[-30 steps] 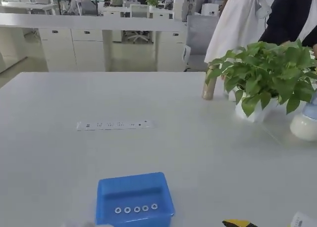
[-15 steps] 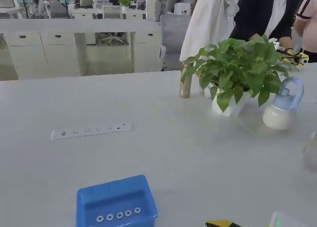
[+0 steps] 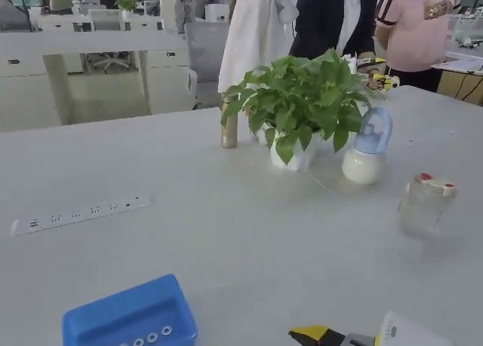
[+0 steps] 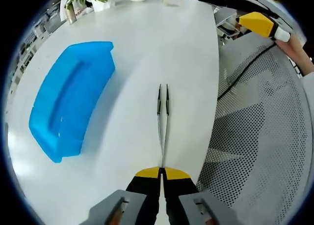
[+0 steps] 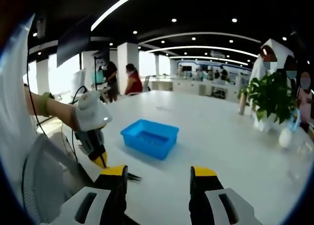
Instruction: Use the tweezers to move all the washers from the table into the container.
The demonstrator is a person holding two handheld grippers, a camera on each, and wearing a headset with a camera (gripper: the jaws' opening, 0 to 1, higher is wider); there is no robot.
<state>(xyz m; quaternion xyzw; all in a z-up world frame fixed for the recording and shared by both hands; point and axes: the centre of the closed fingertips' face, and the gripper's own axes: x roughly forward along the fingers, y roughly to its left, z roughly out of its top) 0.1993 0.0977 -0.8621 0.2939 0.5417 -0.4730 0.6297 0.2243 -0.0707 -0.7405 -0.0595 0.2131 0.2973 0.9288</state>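
The washers (image 3: pixel 152 338) lie in a row inside the blue container (image 3: pixel 121 304) at the lower left of the head view, cut off by the bottom edge. In the left gripper view the tweezers (image 4: pixel 162 117) run up the middle of the frame. The left gripper (image 4: pixel 161 172) clamps their base, and their tips are nearly together over the table (image 4: pixel 162 38), right of the container. The right gripper (image 5: pixel 159 175) stands with its jaws wide apart. A plant (image 3: pixel 302 104), spray bottle (image 3: pixel 364 151) and jar (image 3: pixel 424 204) stand at the head view's upper right.

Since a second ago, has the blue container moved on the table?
No. The blue container sits just as near the power strip; the camera swung right.
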